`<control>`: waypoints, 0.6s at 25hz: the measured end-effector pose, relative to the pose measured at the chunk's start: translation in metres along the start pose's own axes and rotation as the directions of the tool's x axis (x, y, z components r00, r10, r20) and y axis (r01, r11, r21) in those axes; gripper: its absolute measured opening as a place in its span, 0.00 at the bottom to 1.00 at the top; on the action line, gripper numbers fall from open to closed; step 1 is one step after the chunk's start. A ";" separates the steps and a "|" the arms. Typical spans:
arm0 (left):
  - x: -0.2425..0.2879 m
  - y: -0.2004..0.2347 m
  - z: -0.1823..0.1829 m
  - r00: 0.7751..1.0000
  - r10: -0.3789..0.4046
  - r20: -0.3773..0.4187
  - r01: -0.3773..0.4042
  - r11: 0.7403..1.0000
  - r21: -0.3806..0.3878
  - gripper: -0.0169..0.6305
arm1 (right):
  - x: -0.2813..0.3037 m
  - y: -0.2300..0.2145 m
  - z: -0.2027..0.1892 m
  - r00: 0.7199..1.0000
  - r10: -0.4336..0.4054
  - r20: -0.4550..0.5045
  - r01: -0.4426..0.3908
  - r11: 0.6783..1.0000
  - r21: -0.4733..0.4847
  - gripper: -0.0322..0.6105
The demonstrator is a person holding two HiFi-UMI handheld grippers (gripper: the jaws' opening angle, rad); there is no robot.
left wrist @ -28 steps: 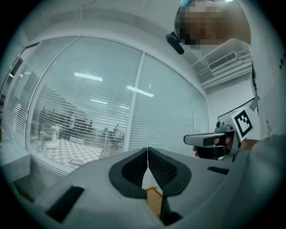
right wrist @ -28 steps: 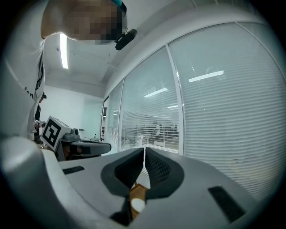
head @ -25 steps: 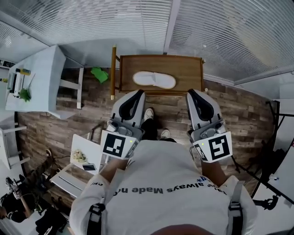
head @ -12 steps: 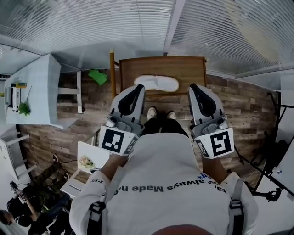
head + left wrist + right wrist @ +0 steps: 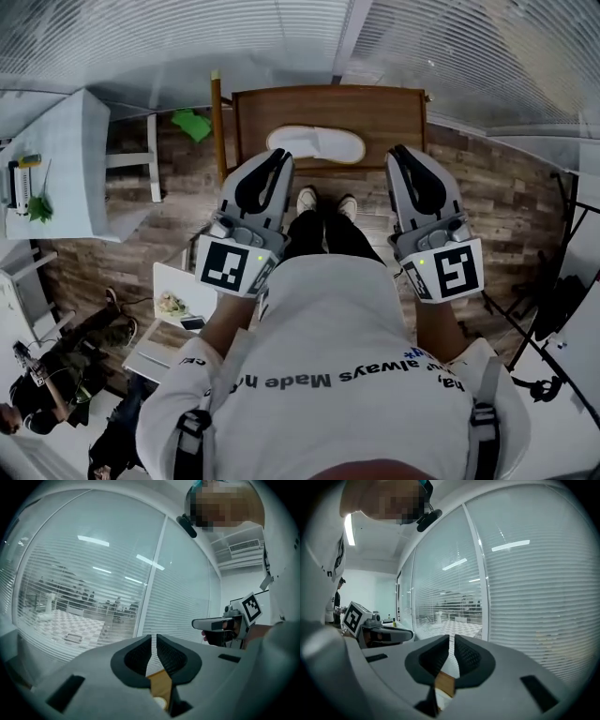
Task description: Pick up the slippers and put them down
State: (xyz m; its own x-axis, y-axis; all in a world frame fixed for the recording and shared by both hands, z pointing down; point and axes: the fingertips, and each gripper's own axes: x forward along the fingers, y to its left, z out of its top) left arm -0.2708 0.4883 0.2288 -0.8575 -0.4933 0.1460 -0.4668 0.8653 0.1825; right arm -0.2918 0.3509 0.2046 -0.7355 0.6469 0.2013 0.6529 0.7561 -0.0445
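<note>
**Both grippers shut and empty, slippers lying on the counter ahead**

At the bottom of the head view, the person's white shirt point(image 5: 319, 375) fills the frame, with dark print across it. Just above it, the left gripper point(image 5: 278, 156) sits left of centre and the right gripper point(image 5: 397, 152) right of centre. Each has its marker cube nearest the body and its nose towards the top of the frame. They are level with each other and well apart.

In the left gripper view, the black fingers point(image 5: 172, 658) are closed together with only a hairline slit between them. Nothing is gripped, and a sliver of brown wood shows beyond the tips. In the right gripper view, the fingers point(image 5: 471, 660) are closed in the same way and also hold nothing.

Between the two grippers in the head view, the person's dark trousers run up to a pair of light shoes point(image 5: 307, 199) on the wood-plank floor point(image 5: 187, 216).

Just past the shoes stands a brown wooden counter point(image 5: 384, 112) at upper centre. The white slippers point(image 5: 316, 143) lie on its near part, side by side and crosswise, between the two gripper noses and clear of both.

A green object point(image 5: 191, 125) lies on the floor to the counter's left. Further left is a white table point(image 5: 66, 141) carrying small items. Slatted blinds point(image 5: 234, 37) span the top of the frame.
</note>
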 end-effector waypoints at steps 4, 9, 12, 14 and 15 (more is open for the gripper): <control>0.013 0.019 -0.040 0.997 0.009 -0.072 -0.012 0.999 -0.031 0.06 | 0.016 -0.013 -0.036 0.998 0.004 -0.059 -0.002 1.000 0.029 0.08; 0.025 0.044 -0.099 0.985 0.032 -0.167 -0.042 0.997 -0.060 0.18 | 0.030 -0.028 -0.096 0.988 0.004 -0.153 0.008 0.997 0.078 0.15; 0.032 0.059 -0.139 0.974 0.055 -0.219 -0.070 0.996 -0.061 0.19 | 0.037 -0.037 -0.133 0.980 0.000 -0.198 0.020 0.995 0.100 0.17; 0.037 0.068 -0.166 0.965 0.065 -0.252 -0.088 0.993 -0.081 0.20 | 0.041 -0.044 -0.158 0.975 -0.001 -0.224 0.028 0.993 0.117 0.19; 0.038 0.074 -0.179 0.961 0.070 -0.269 -0.098 0.991 -0.089 0.21 | 0.043 -0.046 -0.171 0.971 -0.001 -0.238 0.032 0.991 0.127 0.21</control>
State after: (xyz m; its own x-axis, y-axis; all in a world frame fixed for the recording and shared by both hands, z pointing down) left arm -0.2992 0.5176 0.4223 -0.7983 -0.4368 0.4148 -0.3596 0.8980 0.2536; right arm -0.3228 0.3270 0.3828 -0.6717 0.6041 0.4289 0.6007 0.7829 -0.1620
